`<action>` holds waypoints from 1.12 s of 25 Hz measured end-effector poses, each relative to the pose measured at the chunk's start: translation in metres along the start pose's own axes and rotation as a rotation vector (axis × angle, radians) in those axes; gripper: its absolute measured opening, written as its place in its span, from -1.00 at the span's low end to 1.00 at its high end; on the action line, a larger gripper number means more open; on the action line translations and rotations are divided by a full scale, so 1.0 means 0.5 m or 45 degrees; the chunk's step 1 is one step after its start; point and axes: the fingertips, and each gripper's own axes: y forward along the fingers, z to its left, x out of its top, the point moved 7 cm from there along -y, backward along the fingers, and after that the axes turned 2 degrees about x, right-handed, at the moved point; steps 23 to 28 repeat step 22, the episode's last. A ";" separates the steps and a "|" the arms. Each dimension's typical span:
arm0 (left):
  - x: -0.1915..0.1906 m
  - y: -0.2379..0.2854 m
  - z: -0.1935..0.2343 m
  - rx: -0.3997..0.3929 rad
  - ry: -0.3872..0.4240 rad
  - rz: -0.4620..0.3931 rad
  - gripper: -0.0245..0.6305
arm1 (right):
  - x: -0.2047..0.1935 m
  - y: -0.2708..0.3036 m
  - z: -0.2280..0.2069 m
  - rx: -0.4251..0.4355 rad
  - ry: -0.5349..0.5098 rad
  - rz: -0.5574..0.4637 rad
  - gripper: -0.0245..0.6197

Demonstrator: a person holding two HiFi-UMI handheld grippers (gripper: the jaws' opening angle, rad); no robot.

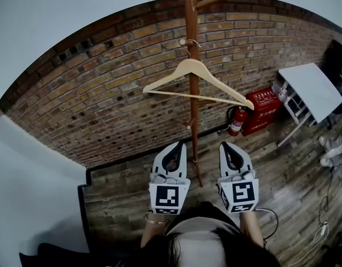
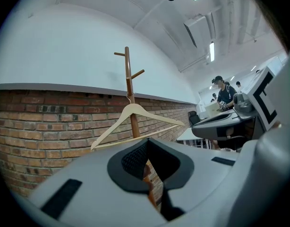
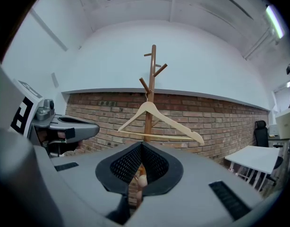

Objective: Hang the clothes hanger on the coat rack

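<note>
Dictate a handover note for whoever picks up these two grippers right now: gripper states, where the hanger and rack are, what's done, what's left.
Left gripper: shut, empty, level, short of the rack.
Right gripper: shut, empty, level beside it.
Wooden clothes hanger: hooked on a peg of the coat rack by the brick wall, clear of both grippers.
Done: hanger is hung.
Left: likely nothing; check it hangs steady, then back off.
</note>
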 end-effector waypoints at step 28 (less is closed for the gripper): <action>0.037 0.092 -0.061 0.080 0.040 -0.017 -0.89 | 0.013 0.036 -0.103 0.118 -0.070 -0.076 -0.81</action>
